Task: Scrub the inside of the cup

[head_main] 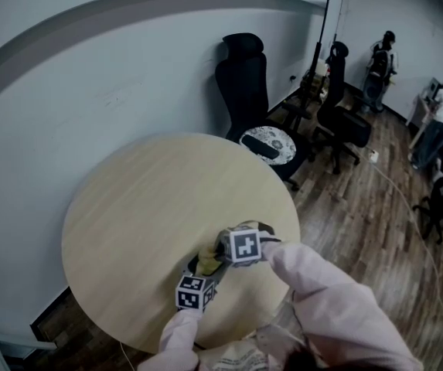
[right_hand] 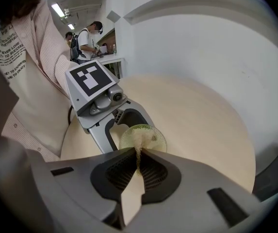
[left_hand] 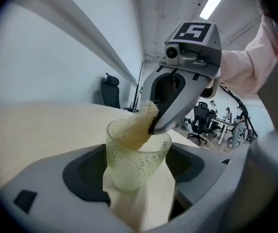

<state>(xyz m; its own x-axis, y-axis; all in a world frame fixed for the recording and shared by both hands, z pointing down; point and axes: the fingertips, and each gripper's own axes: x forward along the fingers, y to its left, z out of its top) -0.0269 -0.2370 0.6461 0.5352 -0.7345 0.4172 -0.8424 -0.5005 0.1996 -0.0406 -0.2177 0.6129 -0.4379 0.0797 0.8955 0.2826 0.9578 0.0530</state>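
Left gripper (left_hand: 138,171) clasps the dimpled cup (left_hand: 129,152) by the table's (head_main: 144,207) near edge. Right gripper (right_hand: 139,152) pinches a loofah (left_hand: 138,126) dipped inside.

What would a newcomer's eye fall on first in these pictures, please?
Most likely the pale, dimpled cup, held upright in the left gripper at the near side of the round wooden table. Next comes the tan mesh scrubber, which the right gripper pinches and pokes down into the cup's mouth from above.
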